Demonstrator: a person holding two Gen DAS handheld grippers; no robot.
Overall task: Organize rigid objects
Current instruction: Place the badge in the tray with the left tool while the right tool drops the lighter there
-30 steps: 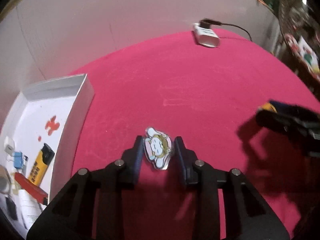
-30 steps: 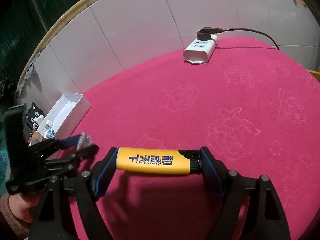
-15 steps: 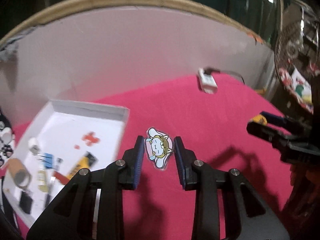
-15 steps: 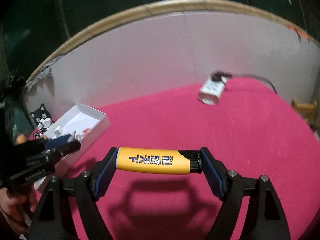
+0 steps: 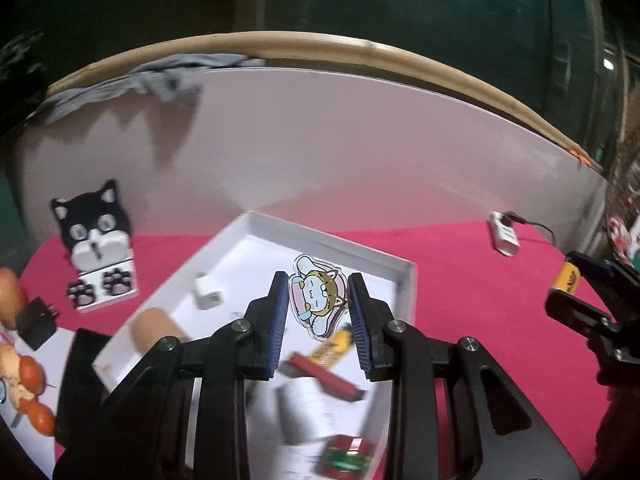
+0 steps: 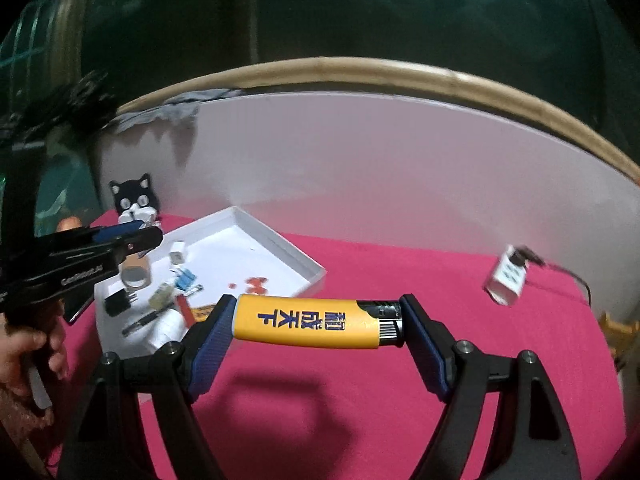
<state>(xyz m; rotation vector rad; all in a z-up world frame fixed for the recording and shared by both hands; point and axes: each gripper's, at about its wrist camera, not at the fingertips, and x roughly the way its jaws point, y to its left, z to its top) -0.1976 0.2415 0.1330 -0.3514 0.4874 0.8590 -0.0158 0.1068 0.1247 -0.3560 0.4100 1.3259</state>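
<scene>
My left gripper (image 5: 319,304) is shut on a flat cartoon figure charm (image 5: 318,295) and holds it in the air over the white tray (image 5: 404,292). My right gripper (image 6: 316,322) is shut on a yellow lighter (image 6: 308,321), held crosswise above the red cloth, to the right of the tray (image 6: 280,240). The tray holds several small items: another yellow lighter (image 5: 334,346), a red stick (image 5: 322,376), a tape roll (image 6: 136,274), a white cube (image 5: 208,294). The left gripper shows at the left of the right wrist view (image 6: 140,238).
A black-and-white cat box (image 5: 96,248) stands left of the tray by the white wall. A white power strip (image 5: 505,236) with a black cord lies at the far right (image 6: 506,276). Dark objects and skewer-like toys (image 5: 28,384) lie at the left edge.
Both grippers have risen and swung left with their objects. The left gripper with the charm has moved from over the red cloth to over the tray.
</scene>
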